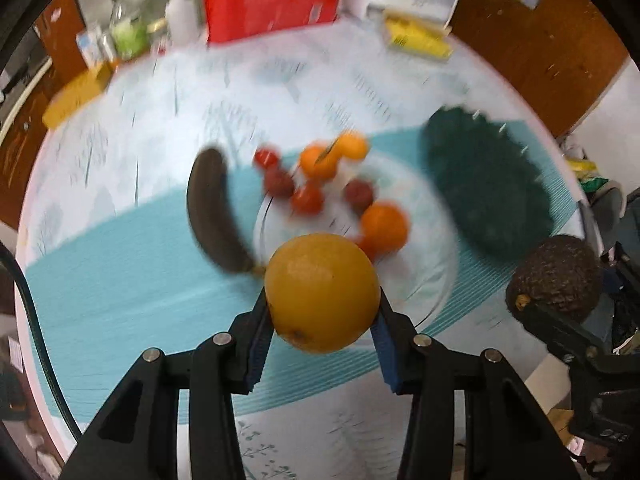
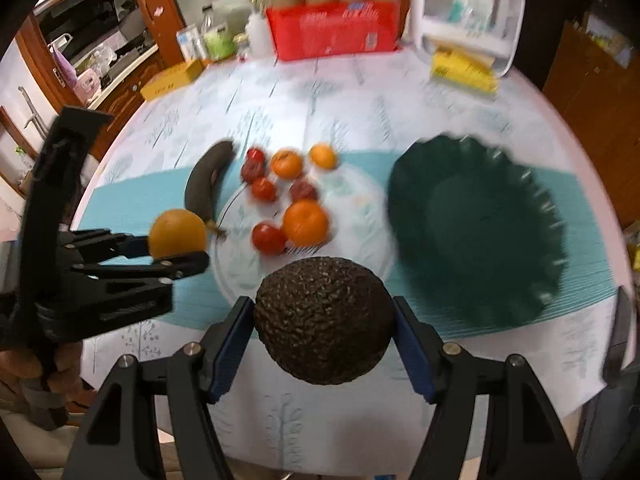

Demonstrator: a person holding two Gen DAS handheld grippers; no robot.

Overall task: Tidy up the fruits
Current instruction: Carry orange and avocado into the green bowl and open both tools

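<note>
Round table (image 2: 280, 96): patterned cloth, teal mat (image 2: 132, 196) across middle.
Dark green bowl (image 2: 476, 232) at 3 o'clock on mat.
Clear glass plate (image 2: 360, 208) at centre, just beside bowl, holding tangerines (image 2: 306, 222) and small red fruits (image 2: 268, 238).
Blackened banana (image 2: 208, 178) at 10 o'clock off plate, touching rim.
Right gripper (image 2: 324, 328) clamps avocado (image 2: 324, 320), raised at 6 o'clock.
Left gripper (image 1: 322, 312) clamps orange (image 1: 322, 292), raised over plate's near rim.

Even, bright indoor light; no hard shadows. Both fisheye views are motion-blurred: round table with pale tree-print cloth (image 2: 360, 92) and scalloped dark green bowl (image 2: 476, 232) smeared. Held yellow-orange citrus (image 1: 322, 292) and pebbled dark avocado (image 2: 324, 320) sharp. Edges curve strongly, with black vignette corners.
</note>
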